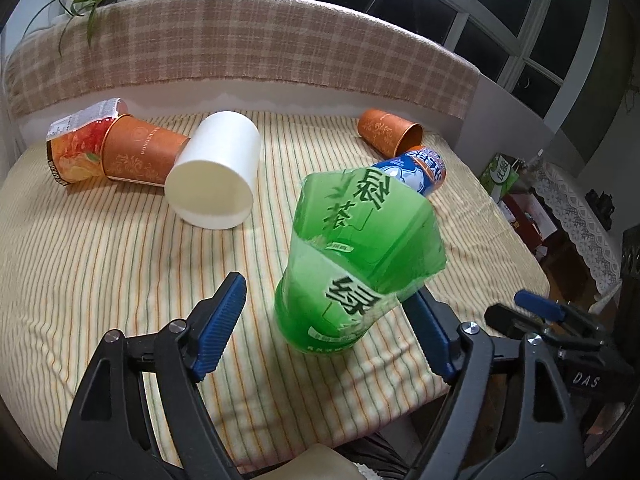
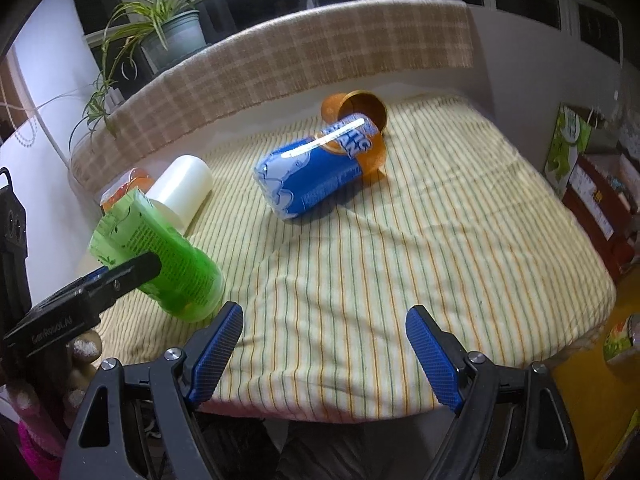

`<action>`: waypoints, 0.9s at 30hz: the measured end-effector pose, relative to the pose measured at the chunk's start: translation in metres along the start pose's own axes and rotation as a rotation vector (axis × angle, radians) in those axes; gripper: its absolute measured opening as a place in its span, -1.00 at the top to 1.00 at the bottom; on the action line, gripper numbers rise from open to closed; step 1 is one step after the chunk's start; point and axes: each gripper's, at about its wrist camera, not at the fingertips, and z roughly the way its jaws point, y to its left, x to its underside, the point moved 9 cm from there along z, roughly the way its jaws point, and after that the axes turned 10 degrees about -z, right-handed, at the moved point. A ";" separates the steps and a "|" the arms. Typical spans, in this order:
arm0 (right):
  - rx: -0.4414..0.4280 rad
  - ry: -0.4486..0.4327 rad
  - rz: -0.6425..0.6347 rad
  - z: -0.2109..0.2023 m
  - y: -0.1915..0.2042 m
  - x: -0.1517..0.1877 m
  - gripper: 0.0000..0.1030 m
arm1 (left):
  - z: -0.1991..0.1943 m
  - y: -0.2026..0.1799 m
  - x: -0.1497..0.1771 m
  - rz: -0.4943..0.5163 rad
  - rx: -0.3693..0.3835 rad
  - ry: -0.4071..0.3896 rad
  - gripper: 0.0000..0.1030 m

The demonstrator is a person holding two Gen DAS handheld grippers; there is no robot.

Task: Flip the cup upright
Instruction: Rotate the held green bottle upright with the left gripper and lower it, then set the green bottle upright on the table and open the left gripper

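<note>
Left gripper (image 1: 324, 320): fingers spread wide, released, blue ribbed pads (image 1: 218, 324) facing inward. The green cup (image 1: 352, 264) stands between them, base down on the striped cloth (image 1: 120, 280), tilted a little. It is a green-tea bottle cut short, its label sleeve flaring above the rim. The left pad stands clear of the cup. The right pad sits behind the label's lower edge; contact there cannot be judged from this view.

In the right wrist view the same green cup (image 2: 160, 256) shows forward and left of the right fingers, with one black finger of the left gripper (image 2: 116, 280) lying against its side.

Right gripper (image 2: 324, 356): fingers apart, grasping nothing, only cloth between the pads (image 2: 216, 352).

Beyond the left fingertips, left of centre: a white cup (image 1: 216, 172) on its side, mouth toward the camera. Further left, touching it, an orange paper cup (image 1: 140, 152) on its side, nested against a fruit-print cup (image 1: 76, 148), also on its side.

Beyond the green cup, to the right: a blue-and-white cup (image 1: 420, 168) lying down, largely hidden behind the green label. In the right wrist view the blue-and-white cup (image 2: 308, 176) lies straight ahead of the fingers, its top end against a second orange paper cup (image 2: 360, 116) on its side, mouth toward the camera.

A plaid-covered backrest (image 1: 280, 44) rims the far edge of the cloth. A potted spider plant (image 2: 160, 28) stands behind it.
</note>
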 end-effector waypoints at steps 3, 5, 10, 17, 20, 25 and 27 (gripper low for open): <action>0.015 -0.025 -0.018 -0.001 0.003 -0.005 -0.67 | -0.004 0.002 0.003 0.017 -0.016 -0.013 -0.59; 0.018 -0.032 -0.026 -0.002 0.005 -0.007 -0.68 | -0.007 0.004 0.005 0.023 -0.021 -0.021 -0.59; 0.016 -0.040 -0.040 -0.001 0.011 -0.008 -0.68 | -0.013 0.006 0.010 0.037 -0.030 -0.035 -0.59; 0.016 -0.047 -0.050 -0.002 0.015 -0.008 -0.68 | -0.020 0.011 0.020 0.055 -0.037 -0.039 -0.60; 0.016 -0.051 -0.054 -0.002 0.017 -0.009 -0.68 | -0.025 0.016 0.022 0.046 -0.041 -0.043 -0.60; 0.031 -0.076 -0.078 -0.006 0.021 -0.013 -0.68 | -0.043 0.023 0.019 0.047 -0.077 -0.114 -0.60; 0.040 -0.092 -0.086 -0.008 0.022 -0.016 -0.68 | -0.053 0.027 0.015 0.041 -0.099 -0.162 -0.60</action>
